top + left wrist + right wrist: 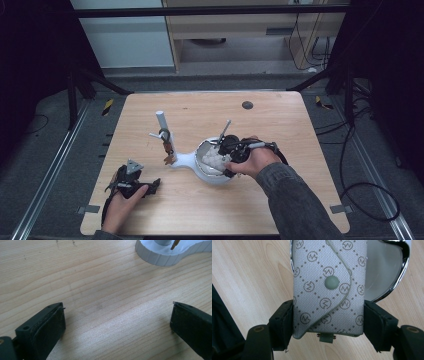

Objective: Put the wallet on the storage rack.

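Observation:
A small grey pouch (pixel 328 287) with a dotted diamond pattern and a snap button sits between the jaws of my right gripper (pixel 328 327), which is shut on its two sides. The pouch hangs over a shiny metal bowl (pixel 387 267). In the high view my right gripper (pixel 231 156) is over the white-based bowl (pixel 204 172) at the table's middle, and the pouch (pixel 214 160) shows as a pale patch inside it. My left gripper (pixel 152 186) rests near the front left of the table; its jaws stand wide apart over bare wood (pixel 115 312) with nothing between them.
A white stand (pixel 172 157) with an upright white post (pixel 162 125) and a hanging brown piece joins the bowl's base; its ribbed white foot (pixel 160 255) lies ahead of the left gripper. A dark round mark (pixel 247 105) sits near the table's far edge.

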Action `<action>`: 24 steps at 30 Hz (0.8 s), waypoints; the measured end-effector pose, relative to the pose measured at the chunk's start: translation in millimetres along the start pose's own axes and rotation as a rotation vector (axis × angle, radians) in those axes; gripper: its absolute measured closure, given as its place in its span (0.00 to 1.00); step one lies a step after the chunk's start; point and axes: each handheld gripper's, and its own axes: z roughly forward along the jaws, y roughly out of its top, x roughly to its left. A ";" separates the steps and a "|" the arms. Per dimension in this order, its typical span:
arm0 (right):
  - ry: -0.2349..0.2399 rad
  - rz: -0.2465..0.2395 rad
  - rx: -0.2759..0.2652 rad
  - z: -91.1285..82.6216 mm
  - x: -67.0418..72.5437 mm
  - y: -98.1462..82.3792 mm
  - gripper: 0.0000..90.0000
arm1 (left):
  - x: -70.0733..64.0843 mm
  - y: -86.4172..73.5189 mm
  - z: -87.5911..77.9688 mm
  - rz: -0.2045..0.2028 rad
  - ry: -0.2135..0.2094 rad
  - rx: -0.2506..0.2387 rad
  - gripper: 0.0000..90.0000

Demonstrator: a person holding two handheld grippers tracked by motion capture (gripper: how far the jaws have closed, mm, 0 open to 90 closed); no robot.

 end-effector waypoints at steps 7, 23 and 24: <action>-0.002 0.023 0.003 5.1 -4.3 6.2 0.35 | 0.0 0.0 0.0 0.000 0.000 0.000 0.00; -0.012 0.046 -0.003 8.1 -8.5 11.2 0.35 | -0.1 0.0 0.0 0.000 0.000 0.000 0.00; -0.012 0.046 0.000 8.2 -8.4 11.7 0.35 | -0.1 0.0 0.0 0.000 0.000 0.000 0.00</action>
